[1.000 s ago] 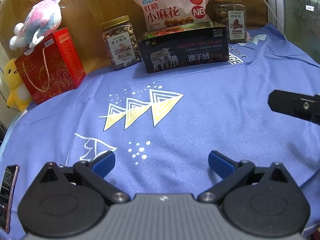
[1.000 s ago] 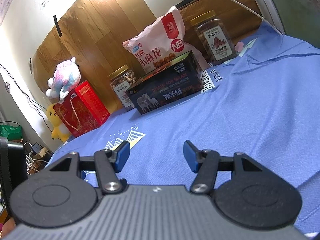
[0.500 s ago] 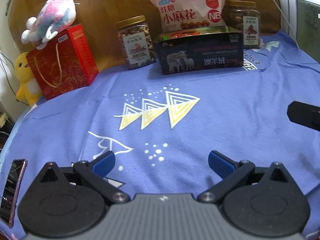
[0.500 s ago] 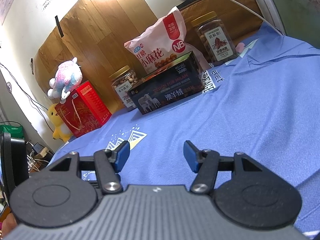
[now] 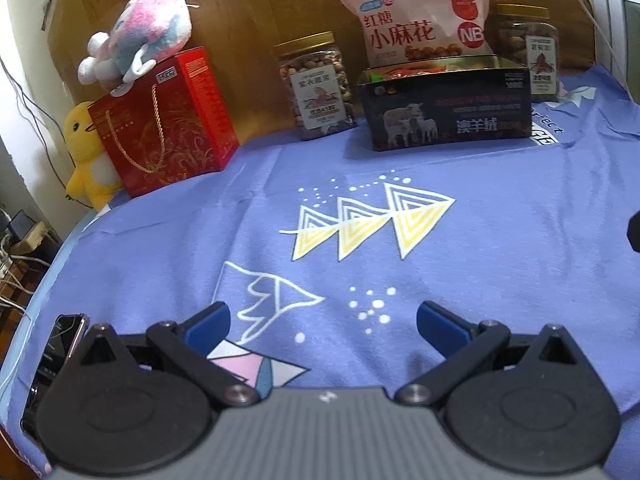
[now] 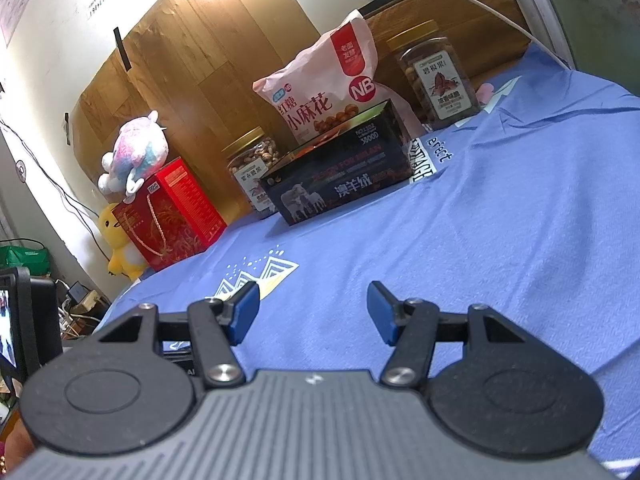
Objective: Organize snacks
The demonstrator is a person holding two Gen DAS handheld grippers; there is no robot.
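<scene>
At the back of the blue cloth stands a dark open box [image 5: 444,108] [image 6: 340,184] with red snack packets showing inside. Behind it leans a pink snack bag [image 5: 416,20] [image 6: 328,88]. One nut jar [image 5: 318,86] [image 6: 252,168] is left of the box, another jar [image 5: 528,52] [image 6: 438,72] is to its right. My left gripper [image 5: 323,324] is open and empty, low over the near cloth. My right gripper [image 6: 313,312] is also open and empty, well short of the box. A dark tip of the right gripper [image 5: 634,232] shows at the right edge of the left wrist view.
A red gift box [image 5: 168,124] [image 6: 172,216] with a plush toy [image 5: 140,40] on top stands at the back left, a yellow plush duck [image 5: 86,152] beside it. A phone [image 5: 56,360] lies at the cloth's near left edge. Cables and a power strip [image 5: 28,240] lie beyond that edge.
The left gripper has drawn back and turned left, so the snacks look farther and sit more to the right. The right gripper has barely moved. Both stay open.
</scene>
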